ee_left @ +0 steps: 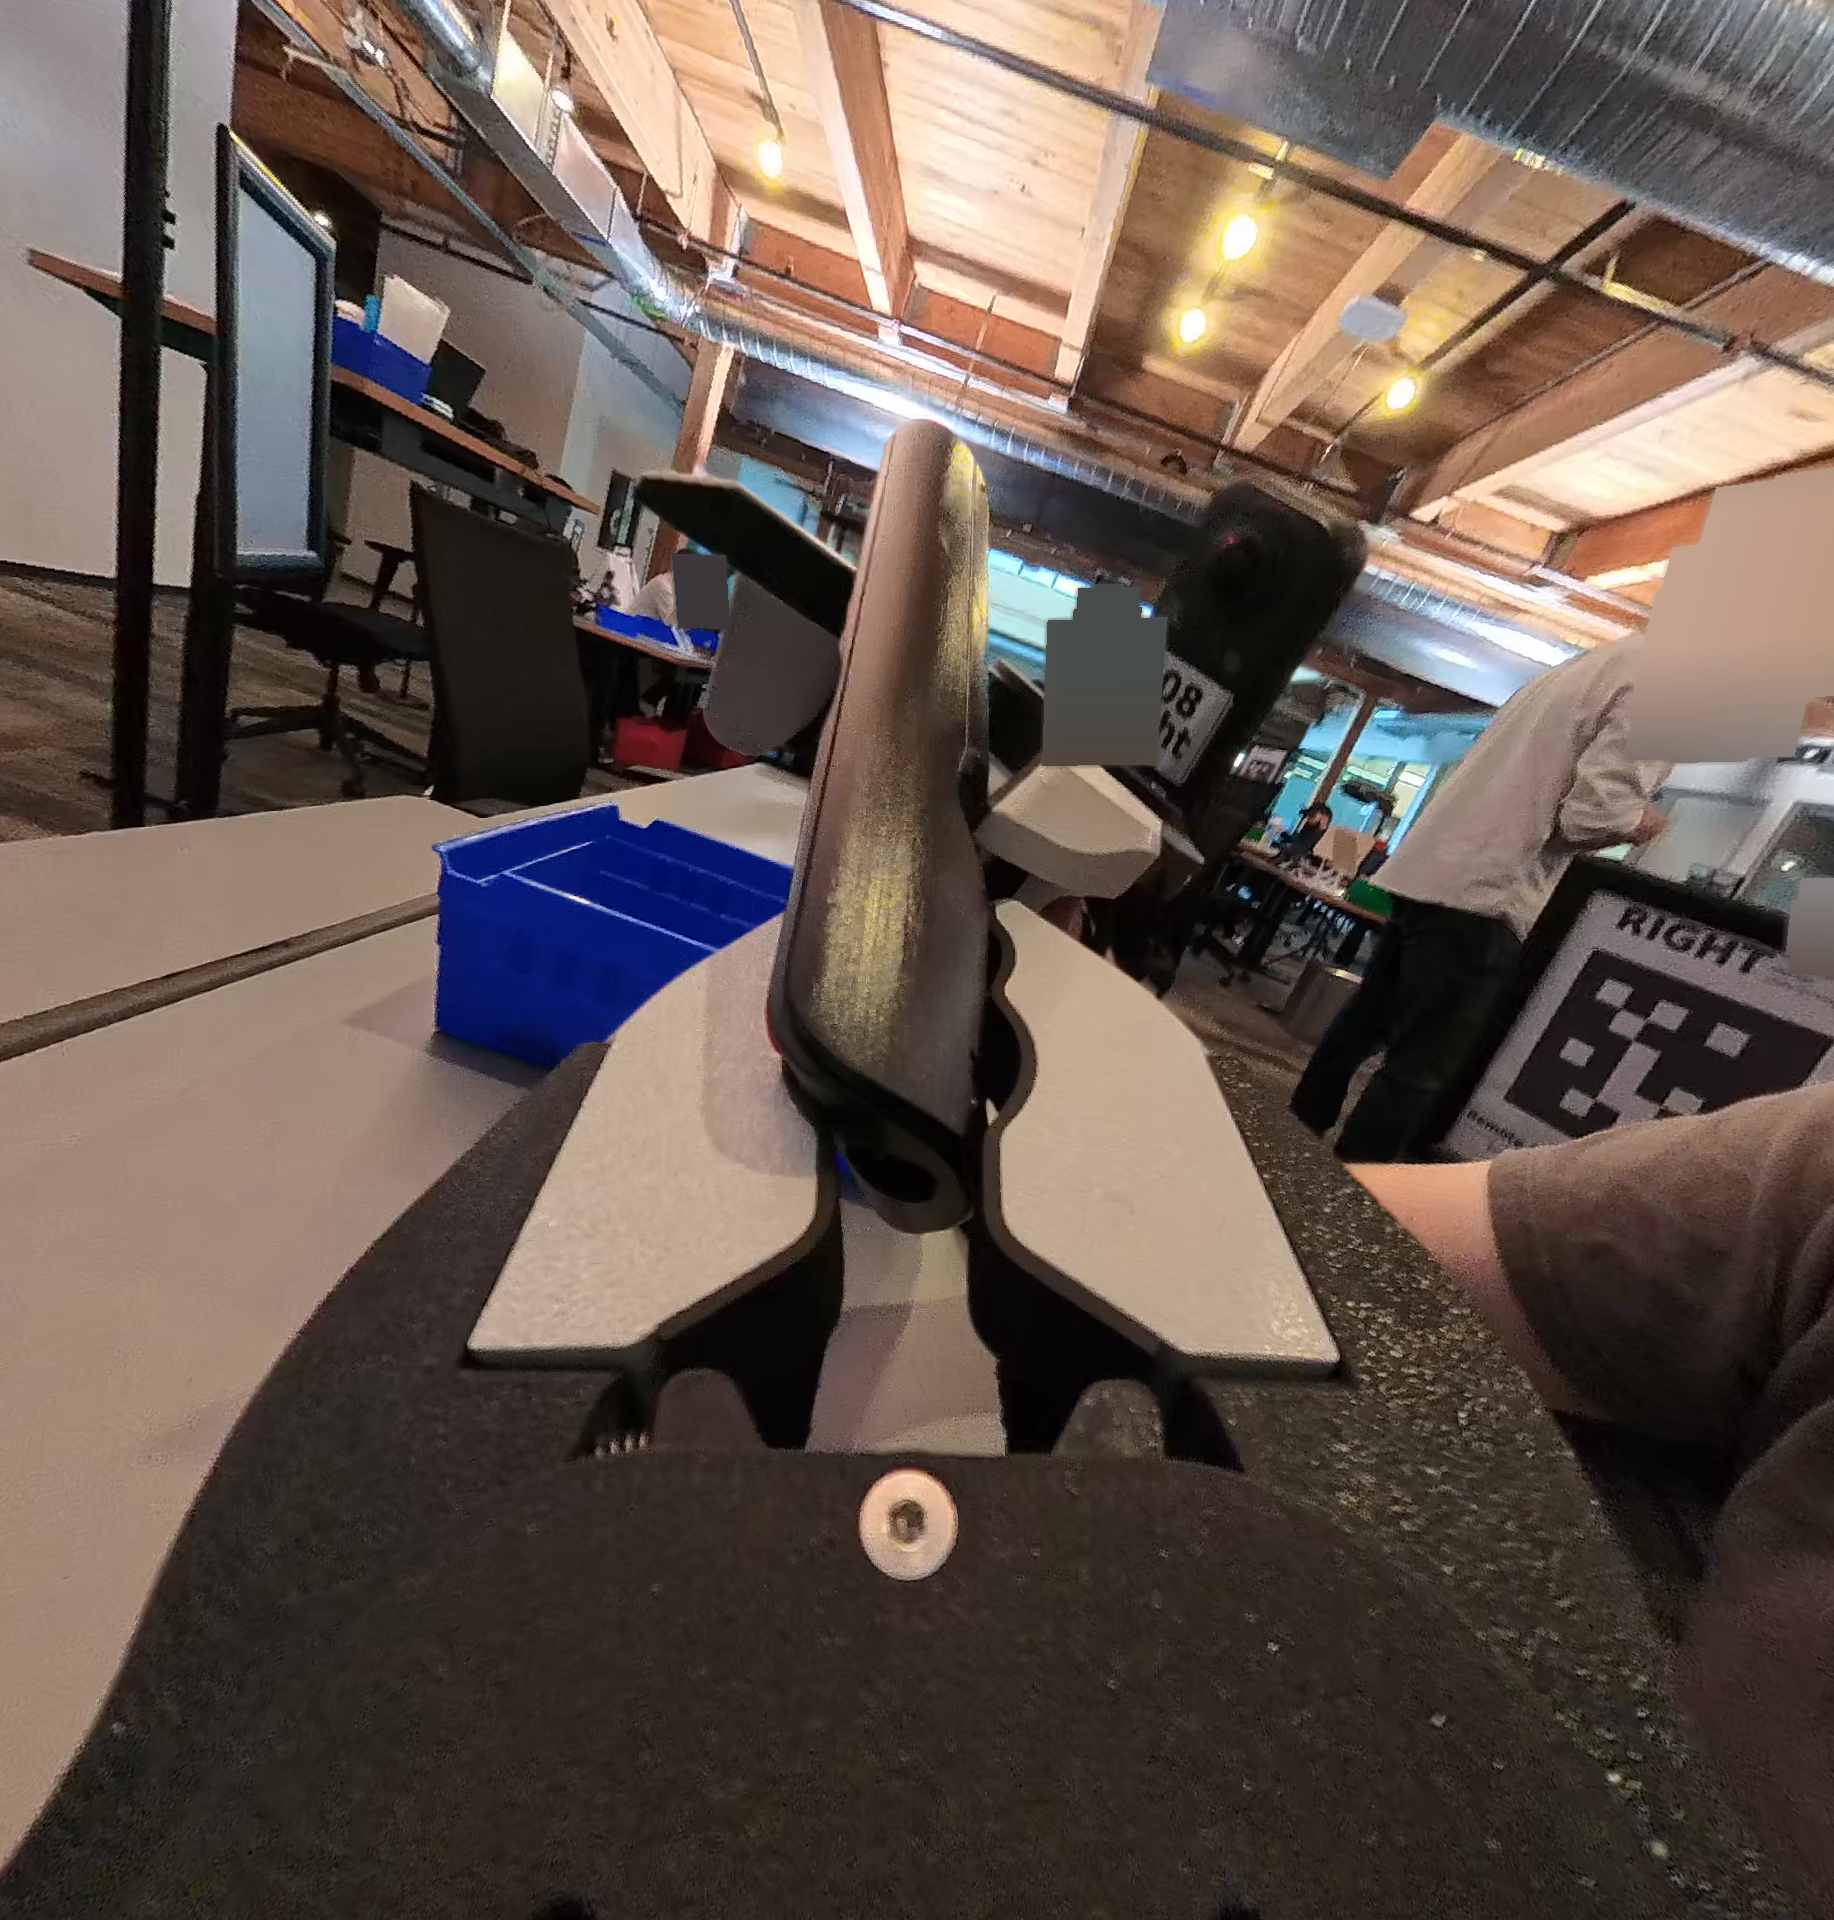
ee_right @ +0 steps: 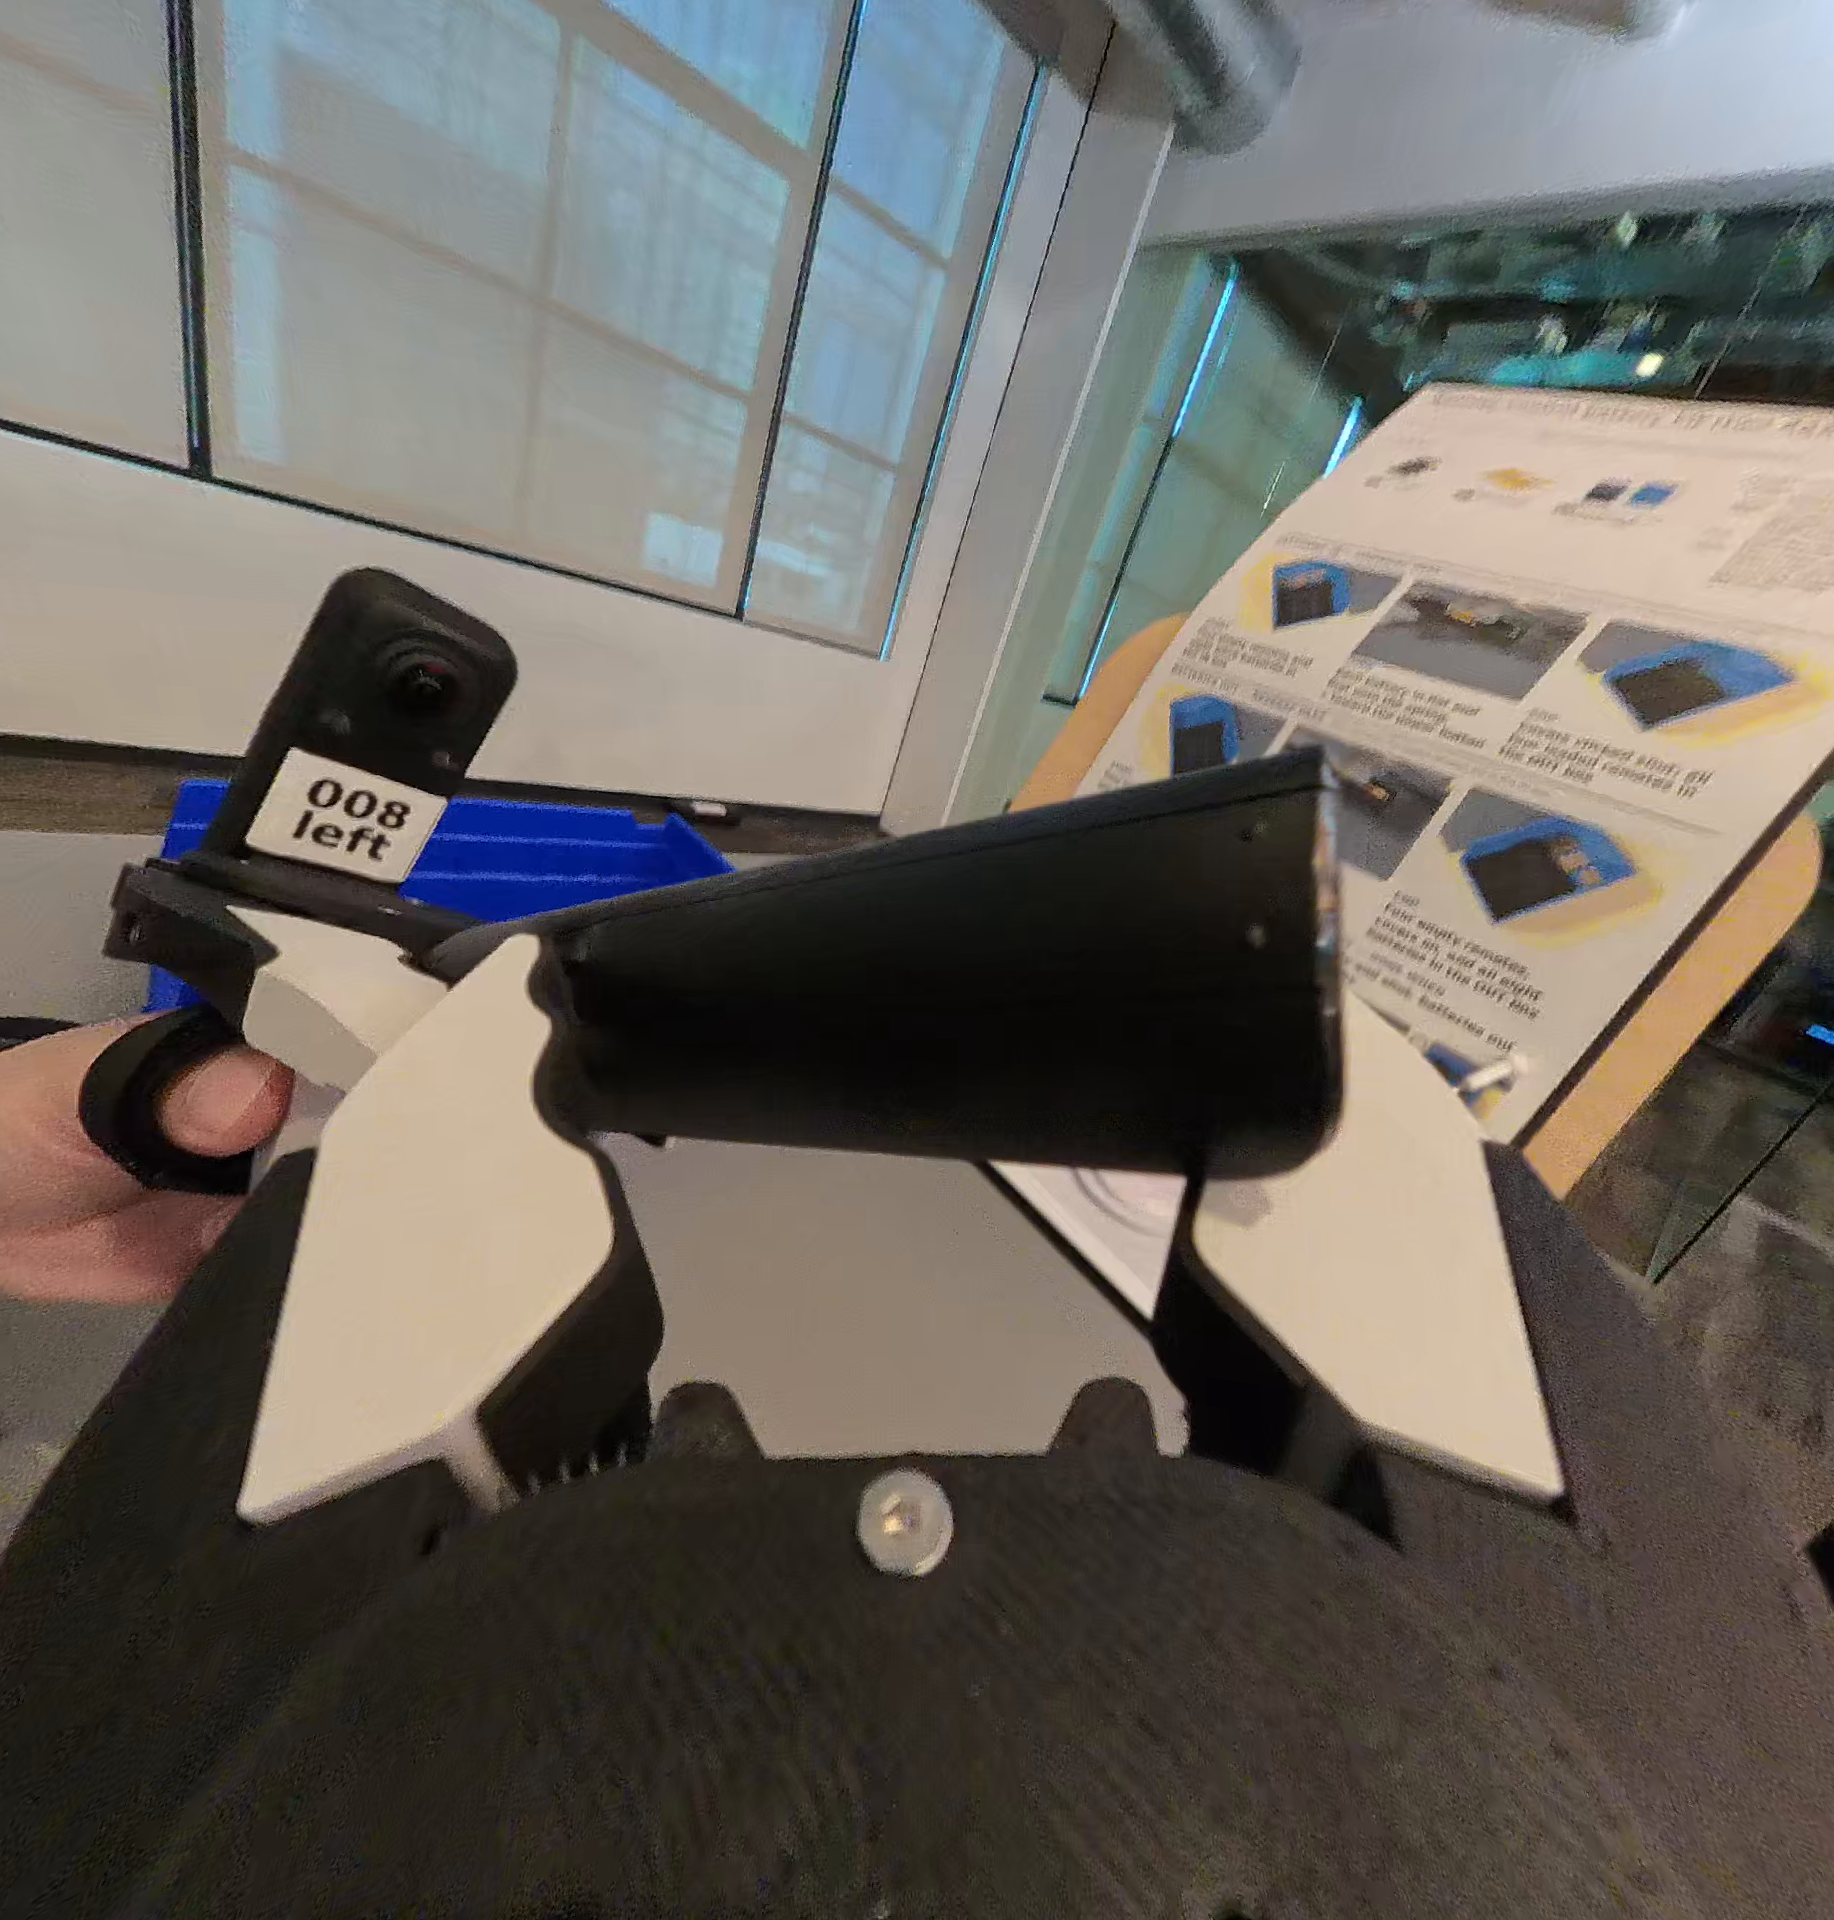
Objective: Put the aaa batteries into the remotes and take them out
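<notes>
A black remote (ee_left: 892,779) stands upright in my left gripper (ee_left: 892,1049), which is shut on its lower end. My right gripper (ee_left: 923,748) reaches in from beyond, one finger on each side of the remote's upper part. In the right wrist view the remote (ee_right: 996,935) runs across between the fingers of my right gripper (ee_right: 934,1018), which stand wide apart. The left gripper (ee_right: 425,956) holds the remote's far end there, with a hand on its handle. No batteries show.
A blue bin (ee_left: 580,935) sits on the grey table (ee_left: 217,1143) behind the remote; it also shows in the right wrist view (ee_right: 580,852). An instruction board (ee_right: 1515,675) leans at the right. A marker board (ee_left: 1661,1029) and a standing person (ee_left: 1464,831) are to the right.
</notes>
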A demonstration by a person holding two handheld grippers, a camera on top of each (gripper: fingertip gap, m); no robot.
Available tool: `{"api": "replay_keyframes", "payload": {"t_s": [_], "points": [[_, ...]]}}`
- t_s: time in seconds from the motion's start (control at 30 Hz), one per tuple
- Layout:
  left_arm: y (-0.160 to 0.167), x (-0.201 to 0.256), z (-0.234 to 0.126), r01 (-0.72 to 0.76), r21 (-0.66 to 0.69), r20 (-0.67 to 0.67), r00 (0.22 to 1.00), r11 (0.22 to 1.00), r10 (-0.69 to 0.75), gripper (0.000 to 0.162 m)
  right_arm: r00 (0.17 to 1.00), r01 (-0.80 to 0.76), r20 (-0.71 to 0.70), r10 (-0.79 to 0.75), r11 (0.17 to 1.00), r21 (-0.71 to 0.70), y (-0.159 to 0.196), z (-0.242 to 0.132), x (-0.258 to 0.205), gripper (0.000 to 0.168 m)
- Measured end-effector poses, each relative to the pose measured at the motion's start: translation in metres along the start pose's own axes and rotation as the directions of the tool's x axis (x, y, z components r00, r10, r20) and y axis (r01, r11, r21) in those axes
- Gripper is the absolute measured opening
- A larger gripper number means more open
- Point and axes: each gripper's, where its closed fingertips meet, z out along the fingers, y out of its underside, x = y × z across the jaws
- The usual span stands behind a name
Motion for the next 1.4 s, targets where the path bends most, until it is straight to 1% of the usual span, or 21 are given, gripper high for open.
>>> {"api": "replay_keyframes", "payload": {"t_s": [0.07, 0.1, 0.13, 0.23, 0.27, 0.3, 0.37, 0.43, 0.53, 0.7, 0.83, 0.93, 0.97, 1.0, 1.1, 1.2, 1.27, 1.3, 1.37, 1.4], "points": [[0.001, -0.001, -0.001, -0.039, -0.028, 0.014, 0.999, 0.999, 0.040, 0.025, 0.998, -0.058, 0.031, 0.060, 0.997, -0.056, 0.006, 0.002, 0.000, 0.125], [0.000, -0.002, -0.001, -0.055, -0.031, 0.026, 0.998, 0.998, 0.056, 0.024, 0.995, -0.085, 0.040, 0.088, 0.993, -0.077, 0.008, 0.003, 0.000, 0.132], [0.000, -0.002, -0.001, -0.068, -0.023, 0.030, 0.997, 0.997, 0.069, 0.025, 0.992, -0.111, 0.052, 0.115, 0.990, -0.086, 0.009, 0.003, -0.001, 0.125], [-0.002, 0.007, 0.000, -0.027, 0.018, -0.030, 0.999, 0.999, 0.027, 0.025, 0.984, -0.143, 0.107, 0.145, 0.989, -0.026, 0.002, 0.002, -0.009, 0.121], [-0.002, 0.006, 0.000, -0.022, 0.021, -0.020, 1.000, 1.000, 0.022, 0.025, 0.984, -0.116, 0.132, 0.117, 0.993, -0.015, 0.001, 0.001, -0.014, 0.115], [-0.001, 0.003, 0.000, -0.031, 0.019, -0.007, 1.000, 0.999, 0.031, 0.025, 0.985, -0.076, 0.151, 0.078, 0.997, -0.017, 0.001, 0.001, -0.019, 0.099], [-0.003, 0.004, -0.002, -0.023, 0.033, -0.033, 0.999, 0.999, 0.025, 0.025, 0.988, -0.046, 0.146, 0.046, 0.999, -0.006, -0.002, 0.001, -0.025, 0.087], [-0.005, 0.005, -0.002, -0.040, 0.037, -0.034, 0.999, 0.999, 0.041, 0.025, 0.986, -0.057, 0.156, 0.058, 0.998, -0.009, -0.003, 0.001, -0.028, 0.075], [-0.005, 0.003, -0.003, -0.076, 0.023, -0.016, 0.997, 0.997, 0.077, 0.024, 0.985, -0.073, 0.155, 0.077, 0.997, -0.031, -0.002, 0.002, -0.027, 0.076], [-0.004, 0.001, -0.004, -0.053, 0.024, -0.020, 0.998, 0.998, 0.054, 0.024, 0.986, -0.086, 0.139, 0.092, 0.995, -0.046, 0.002, 0.003, -0.026, 0.074], [-0.005, 0.001, -0.004, -0.051, 0.027, -0.023, 0.998, 0.998, 0.052, 0.024, 0.990, -0.071, 0.122, 0.074, 0.997, -0.033, 0.000, 0.003, -0.025, 0.074], [-0.004, -0.002, -0.004, -0.059, 0.020, -0.006, 0.998, 0.998, 0.059, 0.024, 0.986, -0.103, 0.125, 0.109, 0.994, -0.048, 0.004, 0.005, -0.023, 0.074], [-0.004, -0.005, -0.005, -0.068, 0.010, 0.003, 0.998, 0.998, 0.068, 0.024, 0.986, -0.113, 0.114, 0.119, 0.992, -0.059, 0.006, 0.006, -0.020, 0.077], [-0.003, -0.006, -0.005, -0.074, -0.006, 0.013, 0.997, 0.997, 0.074, 0.024, 0.987, -0.126, 0.095, 0.133, 0.990, -0.070, 0.008, 0.006, -0.016, 0.084], [-0.001, -0.009, -0.004, -0.115, -0.037, 0.054, 0.992, 0.993, 0.117, 0.024, 0.989, -0.147, 0.016, 0.149, 0.985, -0.088, 0.013, 0.006, 0.001, 0.116], [-0.003, -0.009, -0.005, -0.114, -0.034, 0.056, 0.992, 0.993, 0.116, 0.024, 0.989, -0.149, -0.019, 0.148, 0.982, -0.118, 0.012, 0.003, 0.009, 0.129], [-0.005, -0.008, -0.006, -0.107, -0.030, 0.045, 0.993, 0.994, 0.108, 0.025, 0.994, -0.110, 0.003, 0.112, 0.984, -0.137, 0.008, -0.001, 0.009, 0.128], [-0.008, -0.007, -0.007, -0.099, -0.021, 0.029, 0.995, 0.995, 0.099, 0.025, 0.992, -0.103, 0.057, 0.112, 0.983, -0.153, 0.007, -0.003, 0.005, 0.125], [-0.012, -0.005, -0.009, -0.060, -0.027, -0.012, 0.998, 0.998, 0.060, 0.025, 0.959, -0.154, 0.202, 0.199, 0.964, -0.215, 0.006, -0.013, -0.006, 0.118], [-0.013, -0.005, -0.010, -0.036, -0.047, -0.033, 0.999, 0.998, 0.034, 0.025, 0.937, -0.192, 0.244, 0.249, 0.953, -0.234, 0.004, -0.019, -0.007, 0.115]]}}
